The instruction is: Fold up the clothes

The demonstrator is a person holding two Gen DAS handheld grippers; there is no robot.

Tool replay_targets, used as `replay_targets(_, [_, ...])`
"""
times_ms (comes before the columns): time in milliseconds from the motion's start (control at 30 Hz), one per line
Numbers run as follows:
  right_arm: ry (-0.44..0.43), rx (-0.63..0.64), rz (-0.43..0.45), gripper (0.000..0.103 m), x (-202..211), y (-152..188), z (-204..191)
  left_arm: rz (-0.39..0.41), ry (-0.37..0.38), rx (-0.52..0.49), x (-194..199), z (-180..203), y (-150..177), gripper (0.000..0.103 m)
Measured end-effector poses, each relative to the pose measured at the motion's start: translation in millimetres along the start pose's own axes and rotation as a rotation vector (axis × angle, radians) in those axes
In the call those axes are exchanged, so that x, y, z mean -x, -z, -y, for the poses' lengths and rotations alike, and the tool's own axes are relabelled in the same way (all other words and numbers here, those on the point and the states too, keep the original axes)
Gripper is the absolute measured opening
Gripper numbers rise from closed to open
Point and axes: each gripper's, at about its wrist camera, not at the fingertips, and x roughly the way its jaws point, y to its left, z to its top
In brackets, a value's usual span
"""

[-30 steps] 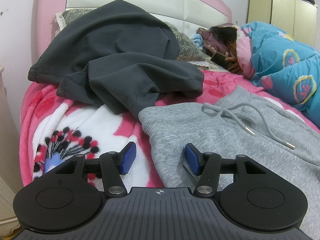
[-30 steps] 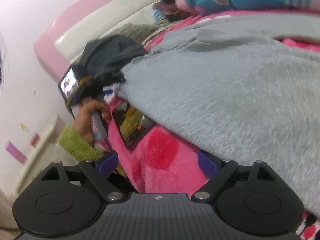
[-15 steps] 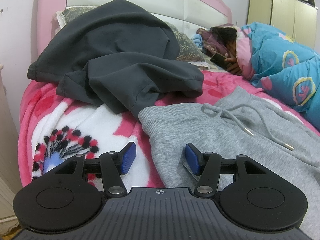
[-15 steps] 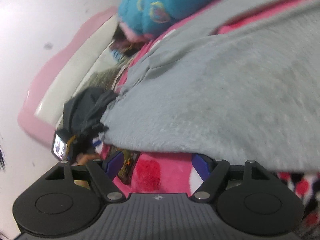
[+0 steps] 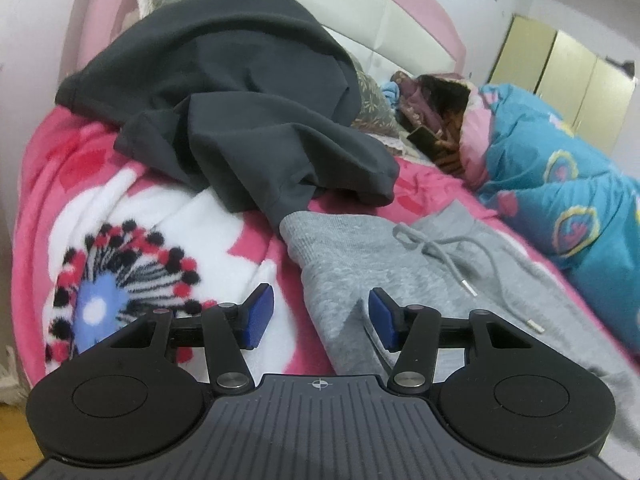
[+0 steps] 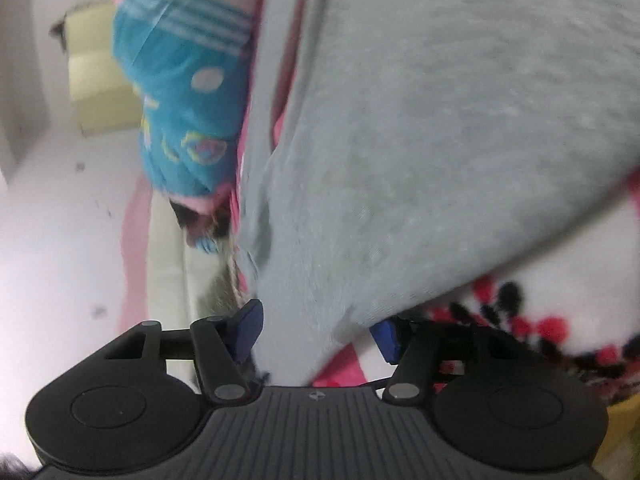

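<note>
The grey sweatpants' point(image 5: 420, 276) near edge is straddled by both half-open grippers, left gripper point(image 5: 316, 318) and right gripper point(image 6: 316, 330), the latter's jaws just closing, nothing yet pinched.

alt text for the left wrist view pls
The open left gripper straddles the near edge of grey sweatpants spread on a pink flowered blanket. A dark grey garment lies heaped behind.

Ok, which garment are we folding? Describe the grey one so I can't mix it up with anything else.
On the pink flowered blanket covering the bed, two garments lie side by side. The grey sweatpants are the nearer one, just ahead of the left gripper, below the dark charcoal garment. Their light fleecy grey, ribbed waistband and knotted drawstring with metal tips set them apart.
</note>
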Motion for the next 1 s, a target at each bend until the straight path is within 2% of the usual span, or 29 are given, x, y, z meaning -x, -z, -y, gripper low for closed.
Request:
replay_targets(167, [-0.044, -0.09, 0.016, 0.053, 2.3, -8.6, 12.5, -0.021, 0.08, 0.057, -1.1, -7.6, 0.0, 0.052])
replay_targets(400, [-0.087, -0.099, 0.057, 0.051, 12.9, -20.5, 19.0, -0.043, 0.096, 0.066, -4.6, -6.2, 2.0, 0.052])
replay_targets(600, [-0.1, -0.086, 0.042, 0.049, 9.6, -28.1, 24.2, -0.048, 0.079, 0.059, -7.3, -2.6, 3.5, 0.052])
replay_targets(767, [-0.117, -0.086, 0.021, 0.047, 6.6, -33.1, 25.3, -0.015, 0.156, 0.109, -2.2, -3.1, 2.7, 0.051])
replay_targets(933, [-0.122, -0.085, 0.008, 0.043, 6.1, -35.8, 28.1, -0.017, 0.19, 0.144, -2.5, -3.6, 3.0, 0.051])
replay_targets(1000, [-0.125, -0.081, 0.004, 0.043, 10.4, -35.2, 30.1, -0.002, 0.225, 0.179, 0.3, -7.3, 2.8, 0.051])
